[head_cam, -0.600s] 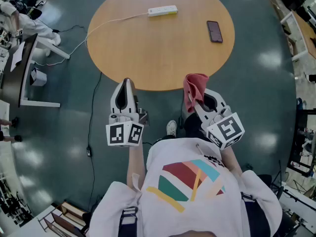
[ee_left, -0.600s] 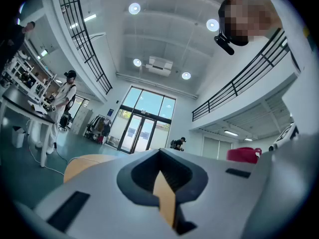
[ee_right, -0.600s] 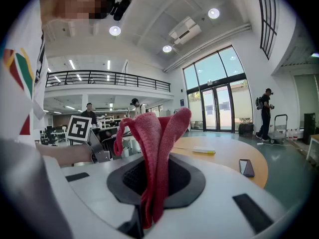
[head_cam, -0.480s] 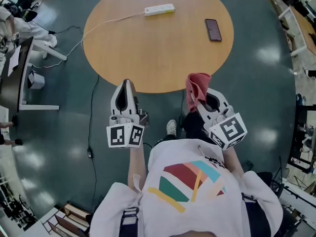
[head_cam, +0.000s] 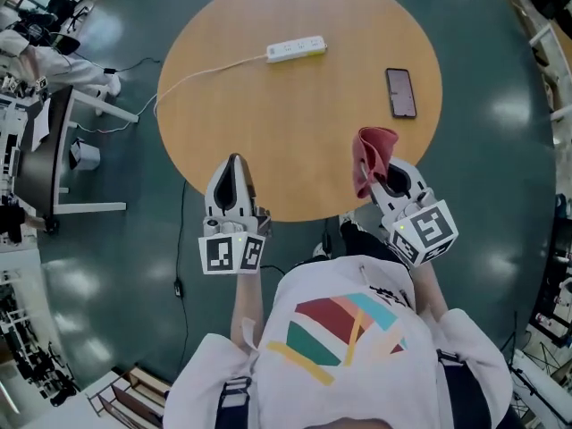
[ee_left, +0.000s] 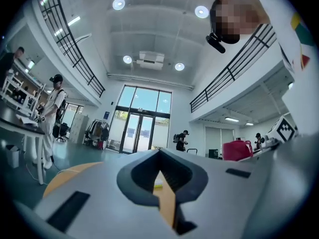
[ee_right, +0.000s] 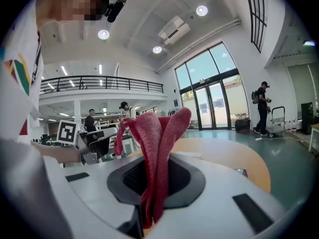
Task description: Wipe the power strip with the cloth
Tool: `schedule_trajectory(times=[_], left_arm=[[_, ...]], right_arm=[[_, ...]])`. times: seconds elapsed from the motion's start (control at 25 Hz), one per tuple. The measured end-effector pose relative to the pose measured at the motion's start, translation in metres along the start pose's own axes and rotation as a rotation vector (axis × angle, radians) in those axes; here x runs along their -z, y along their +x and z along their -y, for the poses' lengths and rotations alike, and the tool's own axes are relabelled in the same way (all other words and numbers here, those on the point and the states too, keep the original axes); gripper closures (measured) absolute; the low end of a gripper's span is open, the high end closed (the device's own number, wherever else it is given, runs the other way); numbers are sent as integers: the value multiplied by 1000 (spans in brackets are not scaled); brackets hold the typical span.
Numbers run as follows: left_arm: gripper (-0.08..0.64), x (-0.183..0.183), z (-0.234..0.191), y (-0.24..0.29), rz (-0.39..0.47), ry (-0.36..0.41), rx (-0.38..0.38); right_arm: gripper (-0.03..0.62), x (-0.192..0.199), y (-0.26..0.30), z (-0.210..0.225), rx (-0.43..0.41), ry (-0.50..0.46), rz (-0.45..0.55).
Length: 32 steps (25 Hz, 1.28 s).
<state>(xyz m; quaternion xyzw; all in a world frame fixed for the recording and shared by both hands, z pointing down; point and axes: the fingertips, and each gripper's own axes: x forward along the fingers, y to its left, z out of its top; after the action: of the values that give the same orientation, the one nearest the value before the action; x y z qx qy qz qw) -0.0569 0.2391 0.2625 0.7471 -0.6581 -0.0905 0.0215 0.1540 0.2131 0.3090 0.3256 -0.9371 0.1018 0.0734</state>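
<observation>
A white power strip (head_cam: pixel 296 49) with a yellow-green edge lies at the far side of the round wooden table (head_cam: pixel 268 141), its white cord (head_cam: pixel 201 70) trailing off to the left. My right gripper (head_cam: pixel 368 179) is shut on a red cloth (head_cam: pixel 371 153), which stands up from the jaws over the table's near right edge; the cloth (ee_right: pixel 153 148) fills the middle of the right gripper view. My left gripper (head_cam: pixel 233 163) is shut and empty at the table's near left edge. Both grippers are far from the strip.
A dark phone (head_cam: pixel 401 92) lies on the table's right side. A desk (head_cam: pixel 45 150) and a seated person (head_cam: pixel 45 52) are at the far left, with a black cable (head_cam: pixel 179 231) on the floor. People stand across the hall (ee_right: pixel 261 108).
Both grippers have moved forward from short of the table to over its near edge. The red cloth has stayed in the right gripper.
</observation>
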Motion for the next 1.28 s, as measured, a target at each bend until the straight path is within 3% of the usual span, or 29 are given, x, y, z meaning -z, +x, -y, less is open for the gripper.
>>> schedule_trajectory(times=[0.16, 0.36, 0.52, 0.72, 0.76, 0.84, 0.92, 1.0, 1.12, 1.28], left_arm=[[517, -5, 15, 62, 17, 69, -7], [517, 5, 34, 115, -10, 133, 2], [517, 31, 5, 153, -58, 195, 43], [504, 61, -21, 198, -129, 266, 150], [462, 68, -25, 209, -145, 267, 177], [408, 88, -44, 234, -207, 277, 228], [405, 114, -77, 267, -291, 330, 284], [405, 141, -110, 298, -365, 401, 328], [407, 177, -137, 330, -467, 532, 393], [407, 238, -170, 376, -645, 670, 543]], right_arm=[[552, -13, 25, 65, -25, 53, 7], [552, -5, 51, 116, -66, 81, -83], [552, 10, 102, 126, -88, 106, -133], [552, 4, 142, 127, -97, 59, -171], [552, 2, 148, 128, -100, 56, -175], [552, 2, 166, 129, -112, 55, -184], [552, 7, 197, 133, -127, 72, -194], [553, 18, 229, 134, -151, 158, -227], [552, 30, 263, 141, -183, 414, -280], [552, 7, 343, 171, -265, 628, -236]])
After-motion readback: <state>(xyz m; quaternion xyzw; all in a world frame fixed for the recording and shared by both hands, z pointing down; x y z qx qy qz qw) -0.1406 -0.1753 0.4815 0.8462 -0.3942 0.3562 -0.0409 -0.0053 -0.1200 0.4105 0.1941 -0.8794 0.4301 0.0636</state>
